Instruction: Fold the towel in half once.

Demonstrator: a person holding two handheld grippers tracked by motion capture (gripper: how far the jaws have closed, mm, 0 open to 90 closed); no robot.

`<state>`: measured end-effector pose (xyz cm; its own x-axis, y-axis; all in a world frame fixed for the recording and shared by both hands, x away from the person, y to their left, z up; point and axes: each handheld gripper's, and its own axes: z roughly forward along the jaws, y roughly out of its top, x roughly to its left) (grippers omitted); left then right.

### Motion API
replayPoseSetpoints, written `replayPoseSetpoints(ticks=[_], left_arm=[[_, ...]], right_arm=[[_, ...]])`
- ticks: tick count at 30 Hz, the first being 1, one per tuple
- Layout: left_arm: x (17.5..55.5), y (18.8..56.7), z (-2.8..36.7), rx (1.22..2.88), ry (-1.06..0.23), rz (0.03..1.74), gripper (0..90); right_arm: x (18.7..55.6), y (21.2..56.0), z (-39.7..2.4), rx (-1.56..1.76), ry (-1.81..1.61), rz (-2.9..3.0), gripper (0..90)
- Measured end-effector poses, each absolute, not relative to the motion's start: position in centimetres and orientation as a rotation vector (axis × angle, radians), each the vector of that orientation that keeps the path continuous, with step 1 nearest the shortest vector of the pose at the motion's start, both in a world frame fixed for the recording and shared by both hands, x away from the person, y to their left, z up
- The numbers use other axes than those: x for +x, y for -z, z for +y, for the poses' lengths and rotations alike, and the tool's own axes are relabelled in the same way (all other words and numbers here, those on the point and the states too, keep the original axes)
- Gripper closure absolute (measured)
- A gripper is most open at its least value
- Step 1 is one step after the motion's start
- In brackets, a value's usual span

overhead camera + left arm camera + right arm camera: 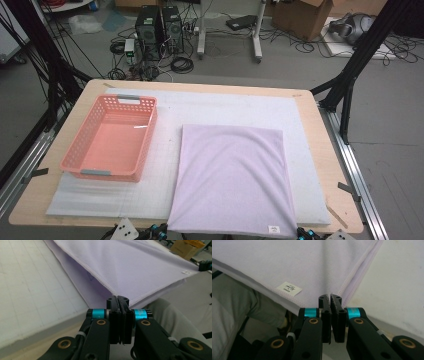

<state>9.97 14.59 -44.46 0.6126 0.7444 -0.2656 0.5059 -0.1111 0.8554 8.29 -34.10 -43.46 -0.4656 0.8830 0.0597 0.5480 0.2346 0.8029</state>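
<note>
The rounded light-wood bench (322, 150) carries a white gridded foam mat (200, 107) that covers most of its top. On the right half of that mat lies the large pale-lilac fleece cloth (232, 175). It appears to be folded once: two layers with stitched hems are visible at both near corners. Its far edge lies flat on the mat, and its near edge overhangs the bench edge toward the person. Creases run diagonally toward the near corners, which suggests tension in the fabric.

On the left half of the mat stands a salmon-pink perforated plastic basket (75, 150) with grey handle inserts. It is empty and sits well apart from the cloth.

The left gripper (121, 300) has its jaws pressed together on the near left corner of the cloth, at the stitched hem. The right gripper (330, 298) is likewise pinching the near right corner, just beside the small white sewn-in label (289, 288).

Progress assessment:
1. Completed: a first fold appears to be in place, and both near corners are secured.
2. In hand: the cloth is gripped for the next fold or for repositioning.
3. Remaining, as a judgement: at least one further fold to reduce the cloth to basket size, followed by transfer into the basket. Nothing has been placed there yet.
</note>
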Motion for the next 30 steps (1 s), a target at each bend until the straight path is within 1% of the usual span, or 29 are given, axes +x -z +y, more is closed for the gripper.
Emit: replayPoseSetpoints(ticks=[2, 4, 5, 6, 7, 8, 9, 11, 15, 23, 30], left_arm=[[9.9, 44.7, 14.3, 1.813, -0.283, 1.01, 87.7], [10.3, 45.0, 14.1, 1.874, -0.25, 0.993, 86.3], [10.4, 45.2, 14.2, 1.867, -0.254, 0.994, 82.1], [10.5, 45.2, 14.4, 1.845, -0.266, 0.995, 74.3], [10.7, 45.1, 14.6, 1.815, -0.276, 1.007, 65.0], [10.9, 44.9, 14.7, 1.795, -0.285, 1.009, 58.1], [11.0, 44.7, 14.9, 1.783, -0.299, 1.0, 57.8], [11.5, 44.5, 15.0, 1.761, -0.319, 0.998, 56.3], [13.4, 44.1, 14.8, 1.748, -0.327, 0.996, 57.5], [18.2, 44.0, 13.6, 1.783, -0.345, 1.013, 68.6], [23.4, 43.7, 12.7, 1.806, -0.37, 1.074, 71.7]], right_arm=[[7.9, 43.6, -34.1, 1.315, -1.08, 2.123, 87.3], [7.7, 43.9, -34.1, 1.312, -1.05, 2.137, 86.1], [7.7, 44.0, -34.1, 1.317, -1.048, 2.132, 82.1], [7.7, 44.0, -34.2, 1.33, -1.052, 2.111, 74.6], [7.8, 43.9, -34.3, 1.34, -1.051, 2.085, 68.9], [8.0, 43.8, -34.5, 1.351, -1.066, 2.059, 66.3], [8.2, 43.7, -34.6, 1.362, -1.081, 2.036, 64.3], [8.6, 43.6, -34.8, 1.364, -1.085, 2.012, 64.1], [10.0, 43.6, -34.6, 1.358, -1.095, 1.997, 64.4], [13.8, 43.4, -34.4, 1.35, -1.108, 1.968, 65.5], [17.4, 43.5, -34.3, 1.36, -1.118, 1.967, 65.6]])
